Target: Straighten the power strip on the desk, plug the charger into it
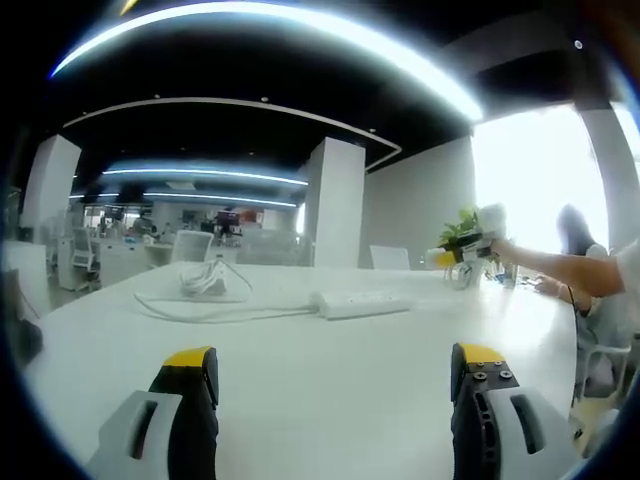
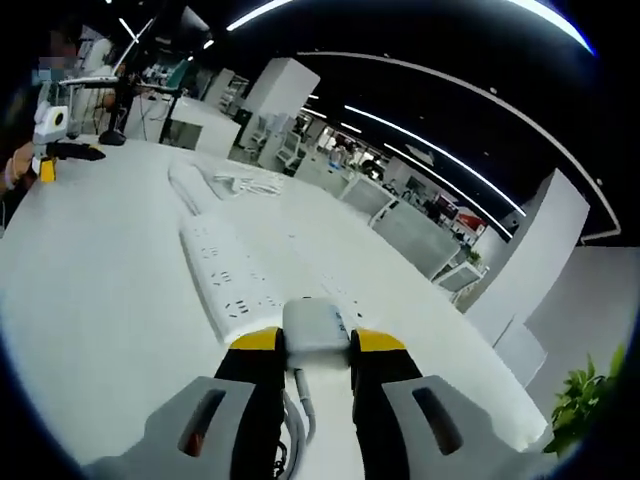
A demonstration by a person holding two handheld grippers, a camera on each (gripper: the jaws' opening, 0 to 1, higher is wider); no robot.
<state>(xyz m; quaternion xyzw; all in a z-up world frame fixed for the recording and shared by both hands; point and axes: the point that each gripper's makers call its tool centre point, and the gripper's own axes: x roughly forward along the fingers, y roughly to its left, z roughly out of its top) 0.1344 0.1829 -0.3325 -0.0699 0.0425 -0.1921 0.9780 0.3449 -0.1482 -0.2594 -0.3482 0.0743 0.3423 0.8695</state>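
A white power strip (image 1: 362,302) lies flat on the white desk (image 1: 300,400), its cord trailing to a loose coil (image 1: 210,280) at the far left. My left gripper (image 1: 335,365) hovers open over the desk's near side, well short of the strip, with nothing between its jaws. In the right gripper view the strip (image 2: 225,275) runs away from me, sockets up. My right gripper (image 2: 317,342) is shut on a white charger (image 2: 315,322) just above the strip's near end. The charger's cable (image 2: 300,405) hangs down between the jaws.
A person's arm (image 1: 560,268) reaches in from the right, holding the other gripper (image 1: 468,250) near a potted plant (image 1: 460,228). The left gripper (image 2: 48,135) shows at the far left above the desk. Office chairs, desks and white pillars stand beyond.
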